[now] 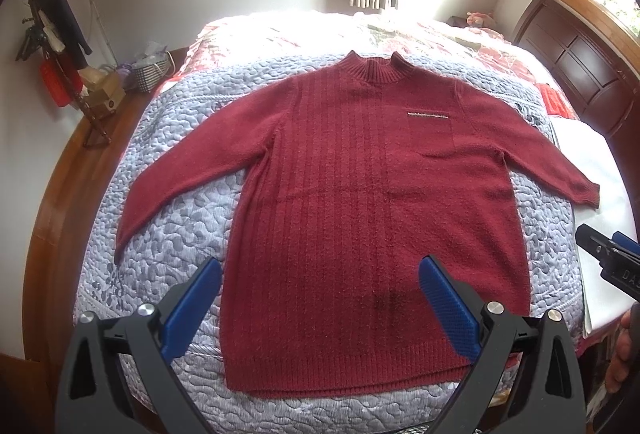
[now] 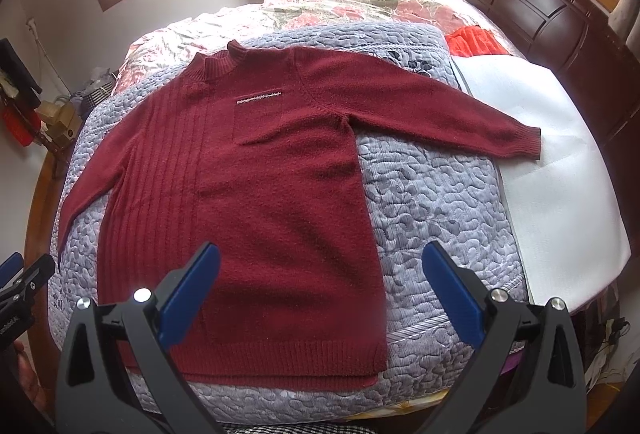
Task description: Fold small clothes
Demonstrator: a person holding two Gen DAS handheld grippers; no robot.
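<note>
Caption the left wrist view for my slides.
Open left gripper above dark red knitted sweater spread flat on grey quilted bedspread.

- Sweater lies flat, front up, on the quilt, sleeves spread.
- Right gripper hovers above the hem, jaws wide apart, empty.
- Left gripper peeks in at the left edge.

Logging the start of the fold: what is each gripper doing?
Left gripper: open, empty, above the red sweater.
Right gripper: open, empty.
</note>
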